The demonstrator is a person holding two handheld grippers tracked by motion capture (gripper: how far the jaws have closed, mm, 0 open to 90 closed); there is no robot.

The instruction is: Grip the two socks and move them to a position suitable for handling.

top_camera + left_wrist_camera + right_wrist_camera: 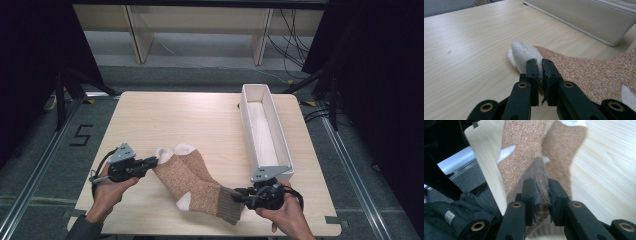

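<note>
Left gripper (150,162) clamps the socks' (192,180) white toes, right gripper (239,195) their cuffs; lift level, taut, toward the white bin (248,117).

Your pair of brown socks (192,182), white at toes and heels, lies stacked across the counter (165,115), toes far-left, ribbed cuffs near-right.
</note>
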